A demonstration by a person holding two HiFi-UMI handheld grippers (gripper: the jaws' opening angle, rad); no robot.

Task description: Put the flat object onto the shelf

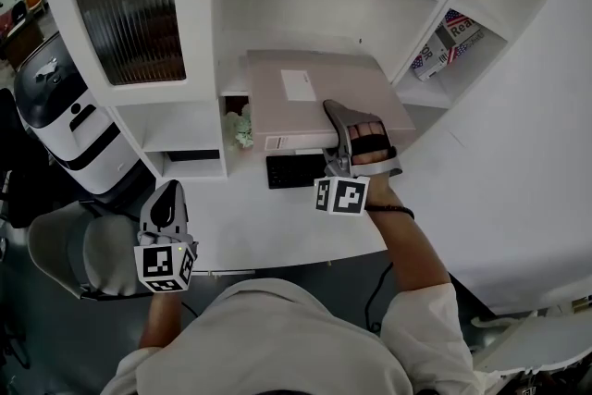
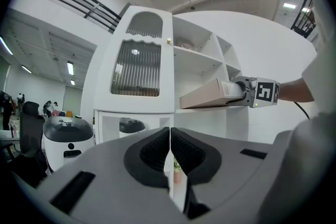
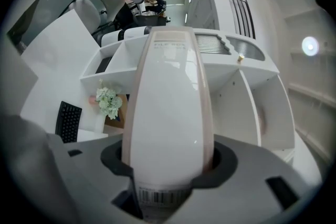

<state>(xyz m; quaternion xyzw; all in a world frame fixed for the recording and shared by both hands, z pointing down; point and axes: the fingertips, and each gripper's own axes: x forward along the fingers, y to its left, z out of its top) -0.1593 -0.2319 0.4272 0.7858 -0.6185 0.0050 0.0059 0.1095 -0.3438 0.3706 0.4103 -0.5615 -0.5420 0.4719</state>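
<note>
The flat object is a pale beige file box (image 1: 305,92) with a white label. My right gripper (image 1: 340,120) is shut on its near edge and holds it level. The box's far end reaches into the middle opening of the white shelf unit (image 1: 277,5). In the right gripper view the box's glossy spine (image 3: 170,102) fills the space between the pads, with a barcode at the bottom. From the left gripper view the box (image 2: 207,96) juts toward the shelf. My left gripper (image 1: 166,199) hangs low at the left, shut and holding nothing (image 2: 170,147).
A black keyboard (image 1: 294,169) lies on the white desk (image 1: 462,199) under the box, next to a small flowering plant (image 1: 242,127). Books (image 1: 446,40) stand in a right compartment. A glass door (image 1: 134,23) closes the left part. A white-and-black robot (image 1: 60,106) stands left.
</note>
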